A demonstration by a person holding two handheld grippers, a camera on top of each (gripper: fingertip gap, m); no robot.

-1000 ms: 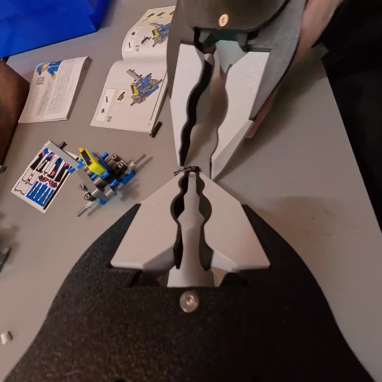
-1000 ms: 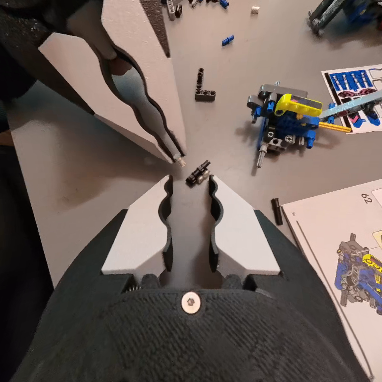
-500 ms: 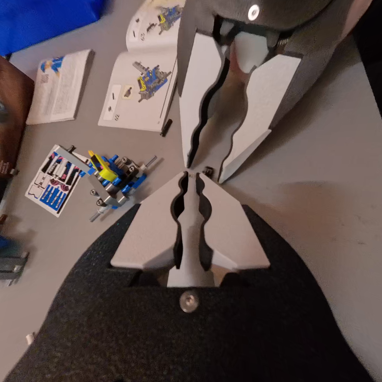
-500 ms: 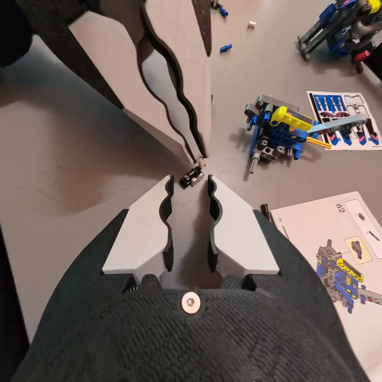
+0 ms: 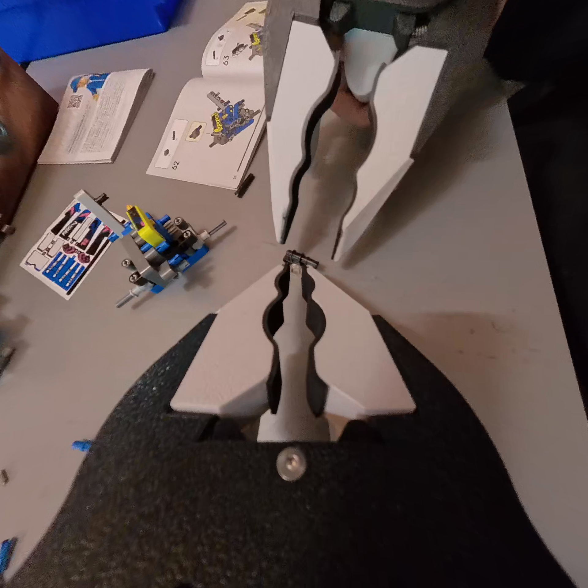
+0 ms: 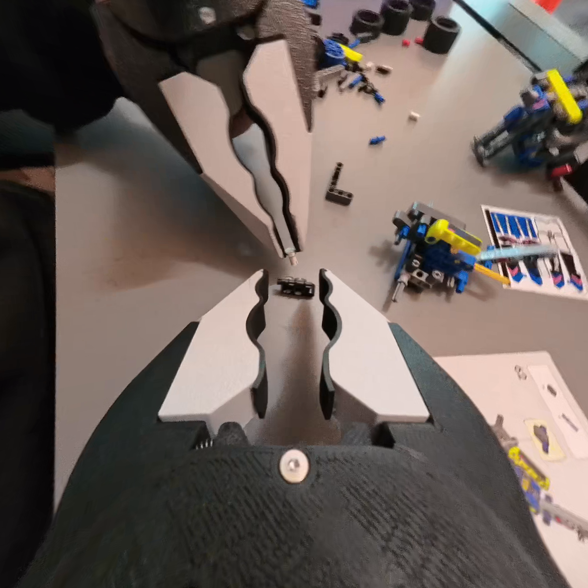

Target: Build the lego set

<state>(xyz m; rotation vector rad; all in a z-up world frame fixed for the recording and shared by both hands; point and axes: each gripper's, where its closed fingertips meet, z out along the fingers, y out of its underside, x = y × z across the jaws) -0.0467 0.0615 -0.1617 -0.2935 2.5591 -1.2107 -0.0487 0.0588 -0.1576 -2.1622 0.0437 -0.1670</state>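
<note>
A small black connector point(image 6: 296, 286) lies on the grey table between the fingertips of my right gripper point(image 6: 292, 275), which is open and not touching it. My left gripper point(image 6: 290, 251) comes in from the upper left, shut on a small light-grey pin point(image 6: 291, 258) that sticks out of its tips just short of the connector. In the left wrist view my left gripper point(image 5: 294, 269) holds the pin point(image 5: 295, 270), the connector point(image 5: 300, 258) lies right in front, and the open right gripper point(image 5: 308, 245) points down from above. A blue and yellow sub-assembly point(image 5: 159, 251) point(image 6: 436, 254) stands to the side.
An open instruction booklet point(image 5: 210, 127) point(image 6: 525, 413), a second booklet point(image 5: 95, 117), a sticker sheet point(image 5: 66, 245) point(image 6: 534, 251), a black L-beam point(image 6: 339, 187) and a black pin point(image 5: 245, 185) lie about. A larger model point(image 6: 541, 127), tyres point(image 6: 397, 19) and loose parts point(image 6: 350, 70) sit farther off. Left and right tips are no more than a few centimetres apart.
The connector has turned from slanted to crosswise between my right fingertips. The left gripper's pin touched it half a second ago and now stands slightly apart. Both views have shifted.
</note>
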